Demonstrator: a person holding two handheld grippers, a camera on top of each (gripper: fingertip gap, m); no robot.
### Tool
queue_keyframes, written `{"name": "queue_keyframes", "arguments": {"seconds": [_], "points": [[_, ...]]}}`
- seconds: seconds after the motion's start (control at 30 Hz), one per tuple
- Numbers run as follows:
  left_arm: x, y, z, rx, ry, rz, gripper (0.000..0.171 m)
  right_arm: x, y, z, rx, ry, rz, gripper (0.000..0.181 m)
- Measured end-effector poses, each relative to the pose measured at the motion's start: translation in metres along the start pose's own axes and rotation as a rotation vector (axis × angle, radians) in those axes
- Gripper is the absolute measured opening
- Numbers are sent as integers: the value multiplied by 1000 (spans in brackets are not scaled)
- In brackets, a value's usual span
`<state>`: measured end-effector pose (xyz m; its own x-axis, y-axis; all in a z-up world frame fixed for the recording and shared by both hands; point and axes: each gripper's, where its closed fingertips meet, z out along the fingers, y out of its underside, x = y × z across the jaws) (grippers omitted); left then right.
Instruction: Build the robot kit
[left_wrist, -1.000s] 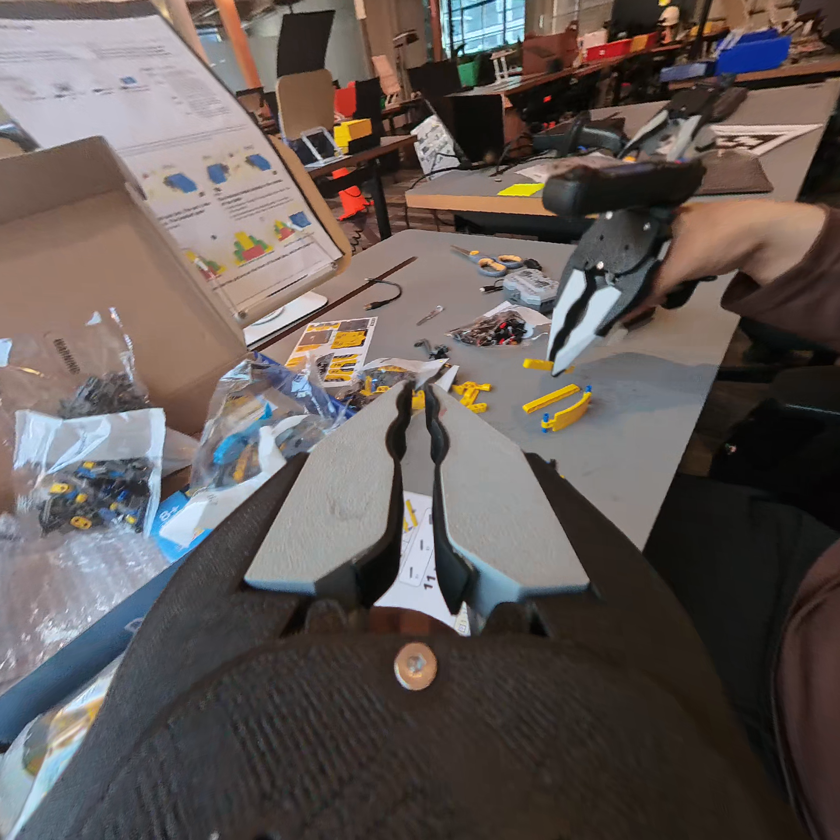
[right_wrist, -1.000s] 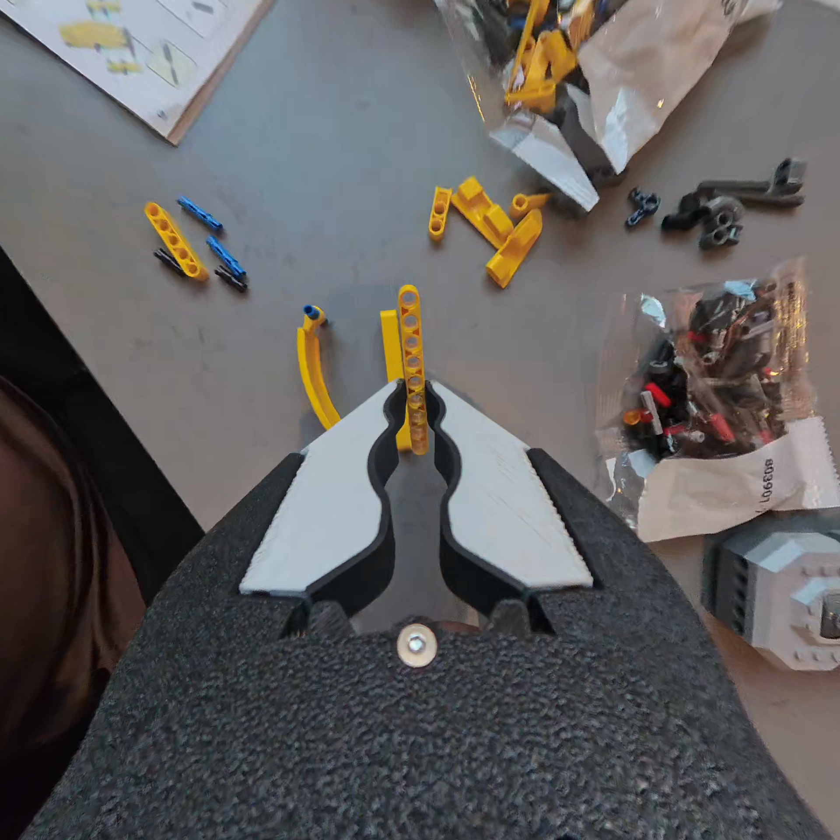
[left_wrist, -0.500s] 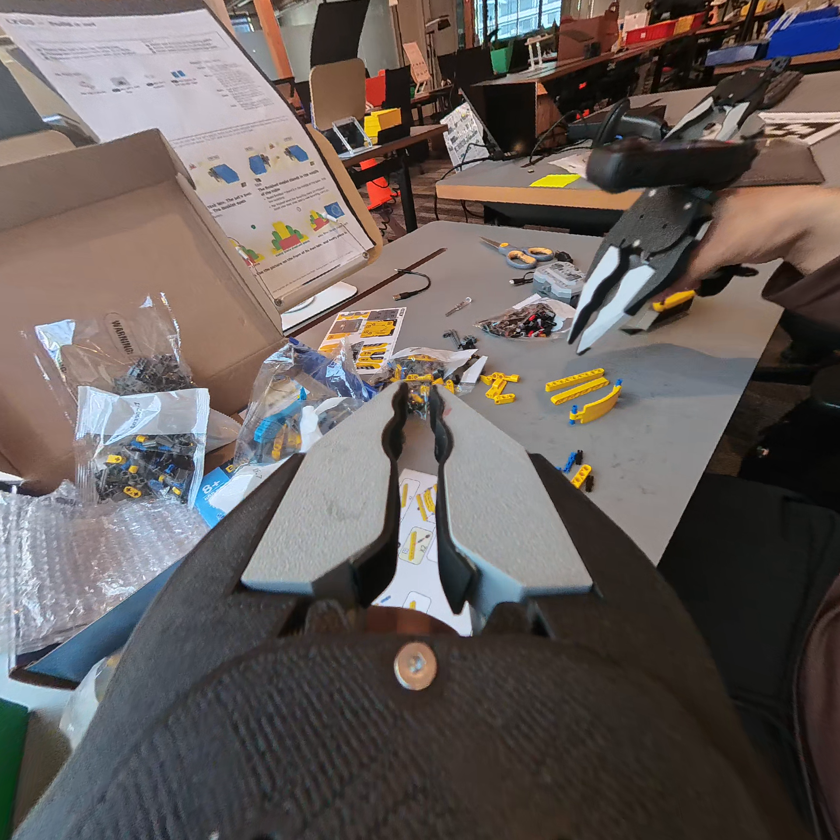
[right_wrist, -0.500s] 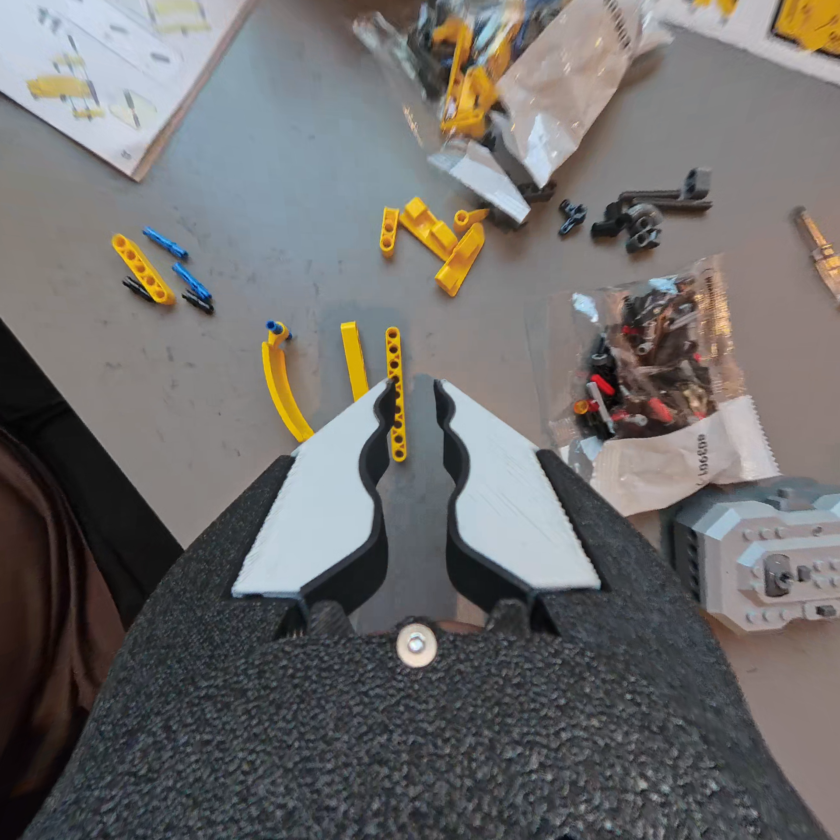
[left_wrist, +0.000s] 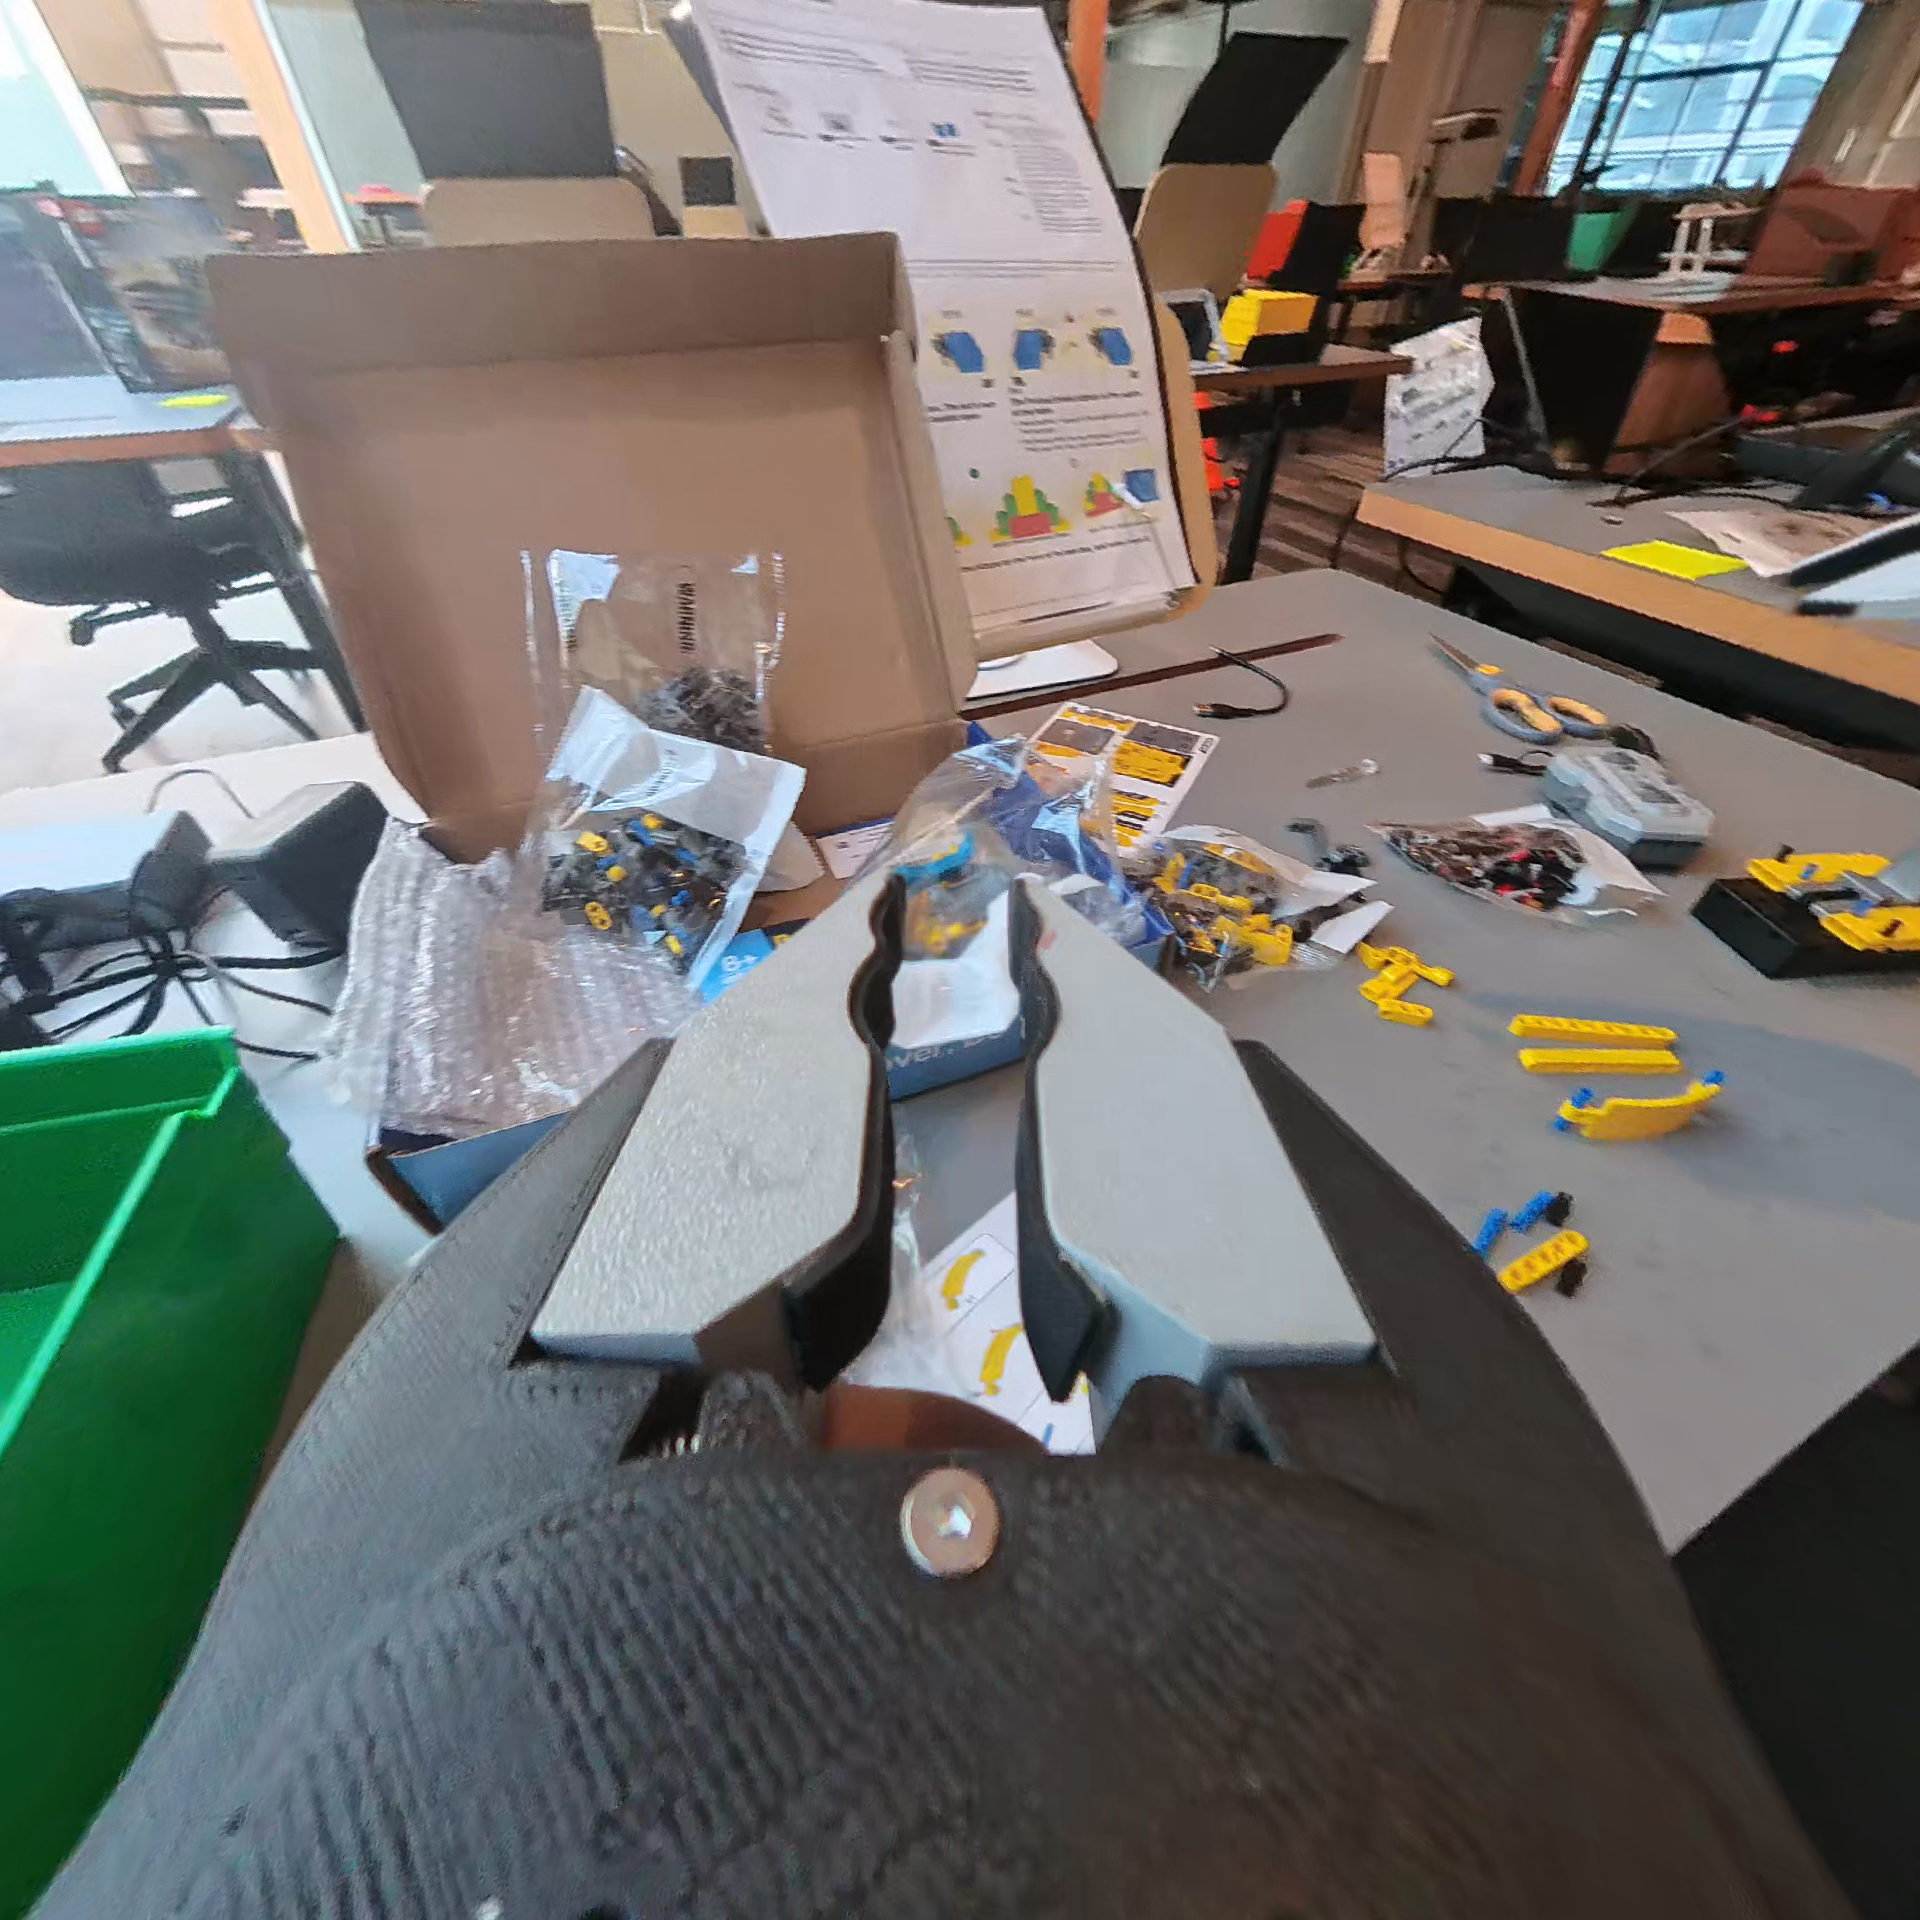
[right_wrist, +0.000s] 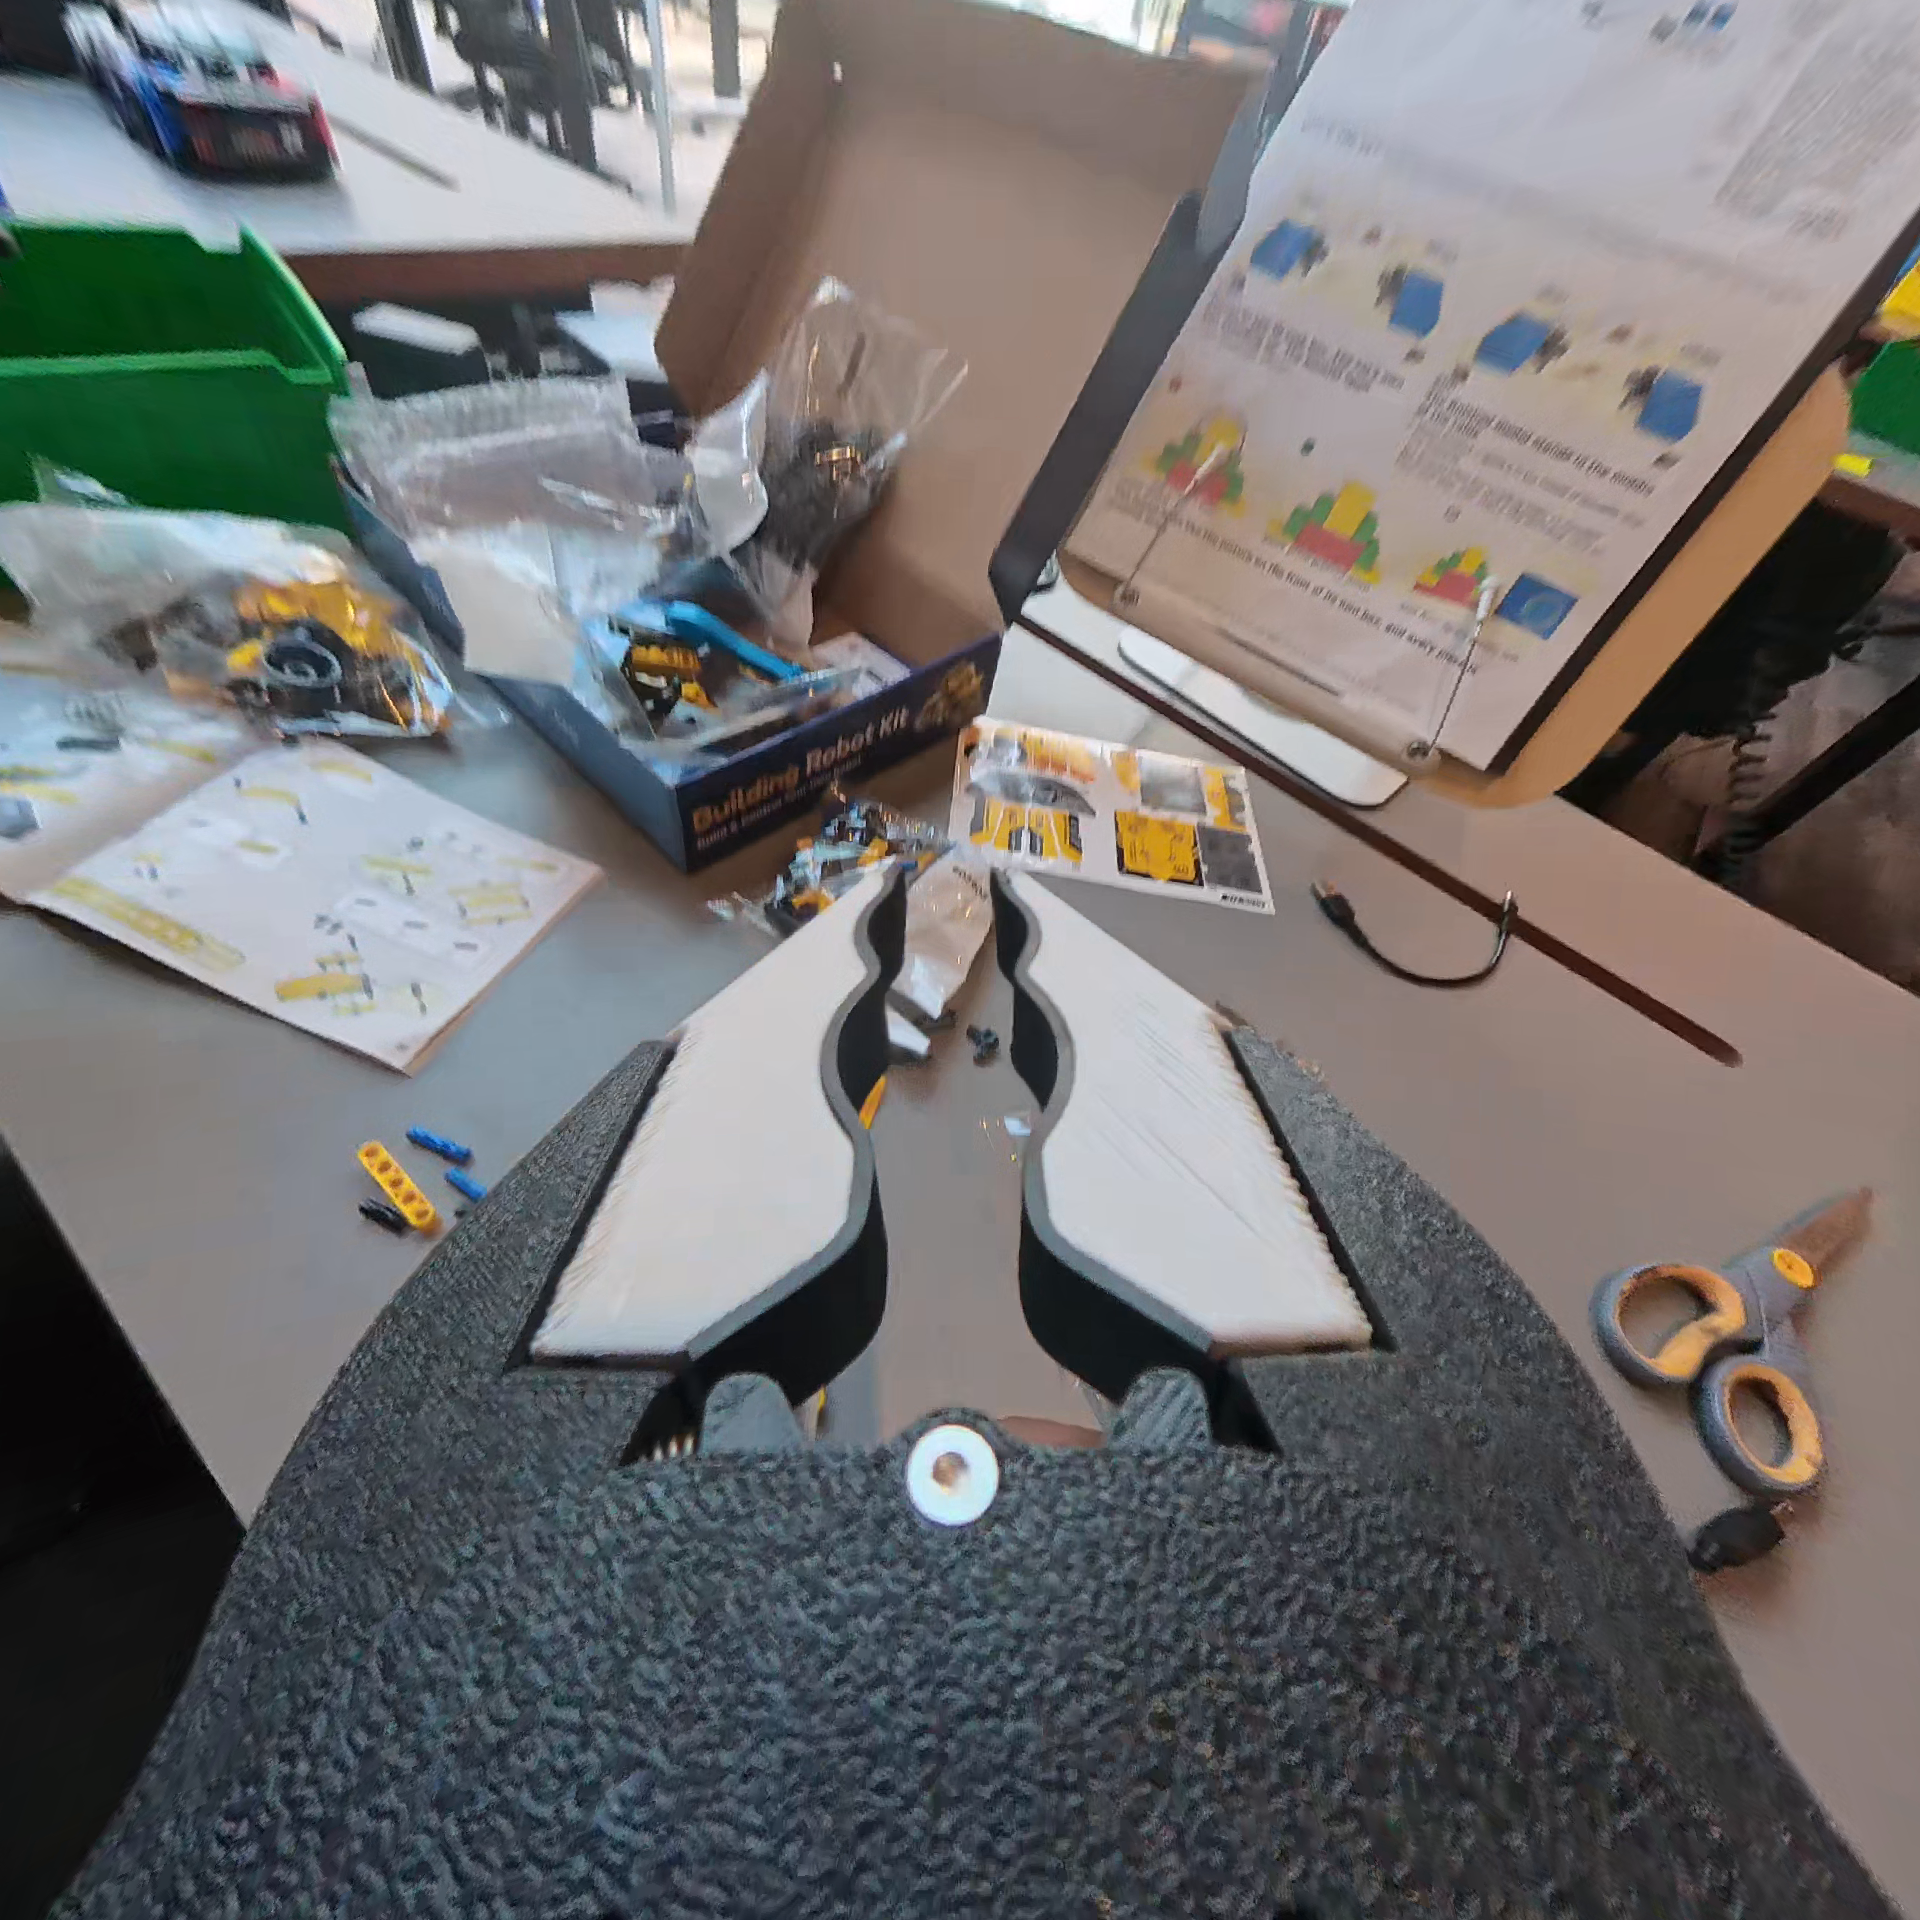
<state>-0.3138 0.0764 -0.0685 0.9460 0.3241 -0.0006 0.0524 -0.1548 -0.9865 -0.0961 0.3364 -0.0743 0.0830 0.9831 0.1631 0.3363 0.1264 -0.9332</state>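
Both grippers (left_wrist: 951, 894) (right_wrist: 945, 883) agape, empty; scissors (right_wrist: 1714, 1351) rightward.

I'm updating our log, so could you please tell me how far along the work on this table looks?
Done: the cardboard box stands open, one parts bag looks opened, and two yellow beams and a curved yellow piece lie on the grey table. In hand: nothing; the left gripper and right gripper are both open and empty. Left: bags in the box look full.
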Motion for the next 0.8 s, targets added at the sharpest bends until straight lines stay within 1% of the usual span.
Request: {"name": "queue_keyframes", "arguments": {"seconds": [0.03, 0.13, 0.23, 0.33, 0.53, 0.8], "points": [[-4, 0, -2, 1, -8, -3, 17, 1, -9, -5, 41, 4, 15, 16], [-14, -1, -5, -1, -33, -22, 28, 5, -28, -19, 140, 20, 36, 14], [-21, 1, -7, -14, -54, -31, 38, 6, -40, -28, 200, 34, 30, 14], [-22, 3, -6, -22, -58, -27, 40, -1, -44, -31, 207, 4, 20, 14], [-21, 4, -5, -32, -64, -7, 42, -7, -49, -34, 213, 15, -27, 14], [-12, 7, 0, -42, -42, 16, 42, -14, -53, -38, 216, -7, -51, 14]]}}
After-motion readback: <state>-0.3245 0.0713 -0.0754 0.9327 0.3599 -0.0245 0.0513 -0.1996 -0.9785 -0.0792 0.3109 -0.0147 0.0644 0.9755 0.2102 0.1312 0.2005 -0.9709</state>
